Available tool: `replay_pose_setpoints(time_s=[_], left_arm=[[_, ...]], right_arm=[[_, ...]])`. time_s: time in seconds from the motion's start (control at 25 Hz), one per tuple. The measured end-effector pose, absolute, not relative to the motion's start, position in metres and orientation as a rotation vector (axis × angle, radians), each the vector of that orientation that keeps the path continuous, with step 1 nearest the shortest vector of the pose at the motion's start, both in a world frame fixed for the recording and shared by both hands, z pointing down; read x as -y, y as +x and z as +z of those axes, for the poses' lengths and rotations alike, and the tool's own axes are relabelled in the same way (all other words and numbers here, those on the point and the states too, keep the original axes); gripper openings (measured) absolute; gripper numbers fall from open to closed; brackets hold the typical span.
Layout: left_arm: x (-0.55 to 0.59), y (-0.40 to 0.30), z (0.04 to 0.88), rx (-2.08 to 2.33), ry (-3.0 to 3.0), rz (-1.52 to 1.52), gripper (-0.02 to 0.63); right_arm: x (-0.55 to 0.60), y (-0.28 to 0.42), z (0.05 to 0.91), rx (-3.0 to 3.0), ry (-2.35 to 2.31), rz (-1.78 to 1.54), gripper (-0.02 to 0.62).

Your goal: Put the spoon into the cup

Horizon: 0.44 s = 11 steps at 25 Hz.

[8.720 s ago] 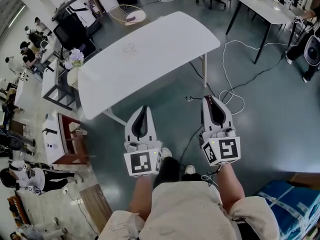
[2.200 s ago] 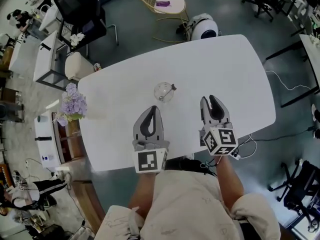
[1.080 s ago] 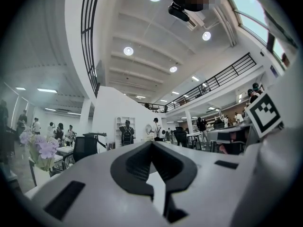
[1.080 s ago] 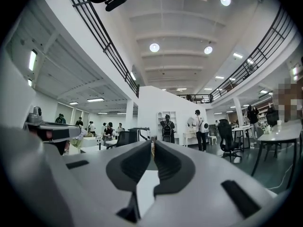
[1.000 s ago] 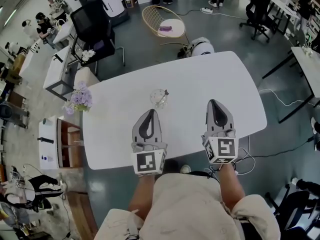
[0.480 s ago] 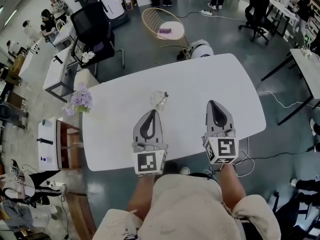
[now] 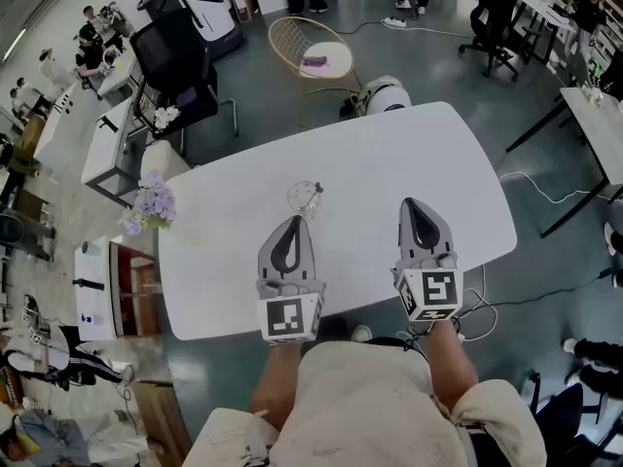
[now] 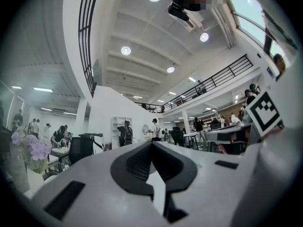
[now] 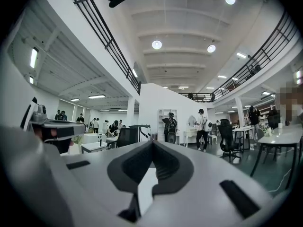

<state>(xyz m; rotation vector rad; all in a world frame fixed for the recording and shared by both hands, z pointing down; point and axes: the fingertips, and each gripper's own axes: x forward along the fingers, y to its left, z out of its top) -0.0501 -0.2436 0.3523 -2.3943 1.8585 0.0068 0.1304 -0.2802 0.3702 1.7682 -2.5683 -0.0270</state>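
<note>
Hall bright, even light from round ceiling lamps (image 9: 156, 44) and high window (image 8: 246, 6). White table (image 7: 409, 163) nearly washed out; glass cup (image 7: 305, 197) faint against it. Shadows soft. Heavy fisheye bending, black vignette around both gripper views. Near foreground soft, far hall sharper.

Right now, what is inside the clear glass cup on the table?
A thin spoon apparently leans inside the clear glass cup, dark end above the rim. Its bowl cannot be made out.
</note>
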Motion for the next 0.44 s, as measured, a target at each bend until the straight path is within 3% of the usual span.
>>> replay_pose_setpoints(time_s=[0.44], left_arm=[[0.259, -0.056, 0.352, -1.86, -2.393, 0.015, 0.002]], right_arm=[[0.292, 0.125, 0.371, 2.566, 1.77, -0.039, 0.003]])
